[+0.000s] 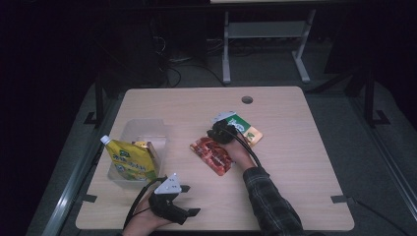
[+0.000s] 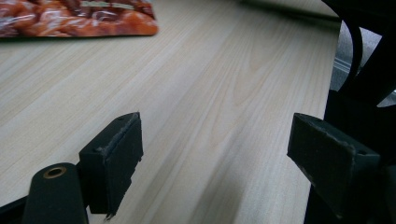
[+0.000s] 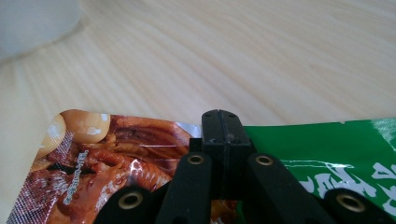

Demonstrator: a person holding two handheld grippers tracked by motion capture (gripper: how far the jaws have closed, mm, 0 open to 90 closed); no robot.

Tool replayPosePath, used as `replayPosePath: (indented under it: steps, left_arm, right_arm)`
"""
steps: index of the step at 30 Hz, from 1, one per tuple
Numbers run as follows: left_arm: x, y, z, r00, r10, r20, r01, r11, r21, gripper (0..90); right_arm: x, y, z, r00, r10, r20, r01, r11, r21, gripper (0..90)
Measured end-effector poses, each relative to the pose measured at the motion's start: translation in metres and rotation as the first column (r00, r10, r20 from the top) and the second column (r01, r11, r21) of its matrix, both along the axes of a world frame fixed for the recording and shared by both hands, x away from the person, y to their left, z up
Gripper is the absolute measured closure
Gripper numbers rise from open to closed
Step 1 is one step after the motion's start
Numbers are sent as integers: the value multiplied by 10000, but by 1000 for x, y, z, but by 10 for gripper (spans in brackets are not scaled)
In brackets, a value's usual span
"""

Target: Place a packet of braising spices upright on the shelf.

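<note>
Between the two flat packs at mid-table, the right gripper [image 3: 220, 126] has its jaws pressed together, pad to pad, with nothing clamped. Its tips lie over the seam where the red food pouch [image 3: 93, 158] meets the green packet [image 3: 336, 163]; whether they press on the film or hover just above it I cannot tell from this low angle.

Red food pouch: flat, glossy, printed film, probably light and limp, likely to sag if lifted by one corner. Slick face gives poor purchase from above; the sealed border along its near edge looks the best place to pinch. It lies just beside the green packet [image 1: 246, 129], touching or slightly overlapping it, so dragging one may shift the other.

Left gripper [image 2: 215, 154] rests low near the front table edge with its jaws wide apart and bare wood between them, well apart from the pouches.

Open room: broad bare table [image 1: 295, 162] to the right and behind the packs. To the left stands a clear plastic bin [image 1: 142, 130] with a yellow spouted pouch [image 1: 132, 162] leaning in it. The bin's rim is the only obstacle on a path that way.
</note>
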State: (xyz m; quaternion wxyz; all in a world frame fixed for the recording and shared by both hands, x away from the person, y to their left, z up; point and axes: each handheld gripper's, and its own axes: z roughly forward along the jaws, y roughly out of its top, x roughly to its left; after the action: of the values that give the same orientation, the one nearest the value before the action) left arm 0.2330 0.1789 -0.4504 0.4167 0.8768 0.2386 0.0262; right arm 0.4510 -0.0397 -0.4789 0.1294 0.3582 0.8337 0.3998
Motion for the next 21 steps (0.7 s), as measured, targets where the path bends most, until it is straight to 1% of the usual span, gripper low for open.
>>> replayPosePath:
  steps: [1, 2, 4, 5, 7, 8, 9, 15, 16, 17, 18, 21]
  left_arm:
    - [0, 0, 0, 10000, -5, -1, 5, 10000, 11, 174]
    - [0, -1, 0, 10000, -8, -13, 8, 10000, 9, 175]
    - [-1, -1, 0, 10000, -27, -15, 27, 10000, 30, 174]
    - [-1, -2, 0, 10000, -20, -1, 20, 10000, 24, 174]
    - [-2, -2, 0, 10000, -24, 14, 24, 10000, 17, 174]
    - [-2, -2, 0, 10000, -23, 21, 23, 10000, 10, 174]
    - [-2, -2, 0, 10000, -19, 21, 19, 10000, 14, 174]
    - [-2, -2, 0, 10000, -4, 41, 4, 10000, 31, 175]
    - [-2, -2, 0, 10000, 8, 29, -8, 10000, 21, 175]
    - [-2, -2, 0, 10000, 5, 33, -6, 10000, 23, 175]
    - [-2, -2, 0, 10000, -8, 35, 8, 10000, 35, 175]
    - [-2, -2, 0, 10000, -42, 35, 42, 10000, 54, 175]
  right_arm:
    - [-4, -2, 0, 10000, -51, -59, 52, 10000, 44, 900]
    - [-11, -6, 0, 10000, -60, -79, 61, 10000, 37, 900]
    - [-18, -10, 0, 9999, -83, -88, 84, 9999, 62, 900]
    - [-18, -10, 0, 9999, -83, -88, 84, 9999, 62, 900]
    - [-24, -14, 0, 9999, -51, -87, 52, 10000, 81, 900]
    - [-31, -18, 0, 9998, -80, -183, 82, 9999, 114, 900]
    - [-31, -18, 0, 9998, -80, -183, 82, 9999, 114, 900]
    - [-50, -28, 0, 9998, -103, -179, 105, 9999, 94, 900]
    - [-56, -31, 1, 9994, -166, -311, 171, 9998, 133, 900]
    - [-56, -31, 1, 9994, -166, -311, 171, 9998, 133, 900]
    - [-62, -33, 2, 9994, -117, -326, 119, 9999, 54, 900]
    - [-66, -35, 2, 9996, -67, -291, 67, 10000, 5, 900]
